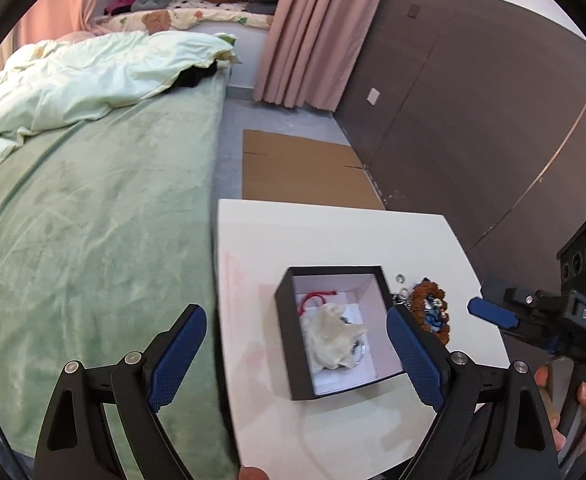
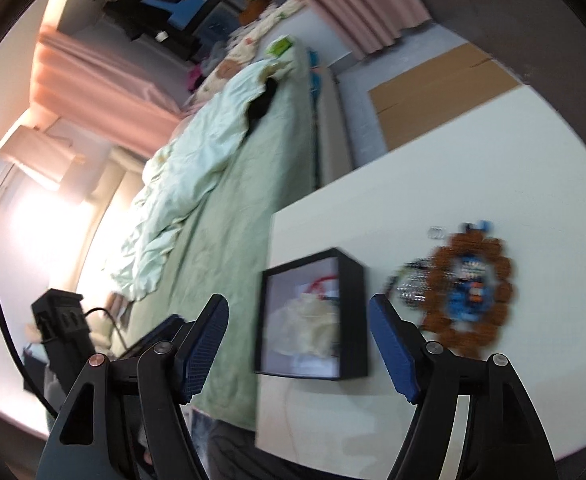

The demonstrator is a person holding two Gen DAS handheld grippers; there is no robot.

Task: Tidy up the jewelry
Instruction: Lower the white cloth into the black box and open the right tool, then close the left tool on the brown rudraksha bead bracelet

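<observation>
Only legible marking: "D4S", raised on black body of right tool (image 1: pixel 493 314).

A white table (image 1: pixel 333 232) carried an open black box (image 1: pixel 293 344) near its centre; at the box's three o'clock lay a brown bead bracelet (image 1: pixel 419 296) with small silver pieces (image 1: pixel 400 279).

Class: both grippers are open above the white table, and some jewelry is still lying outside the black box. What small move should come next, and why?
Probably lower the open right gripper onto the brown bead bracelet. It still lies on the white table beside the black box, among the other loose jewelry, and neither gripper holds anything.
</observation>
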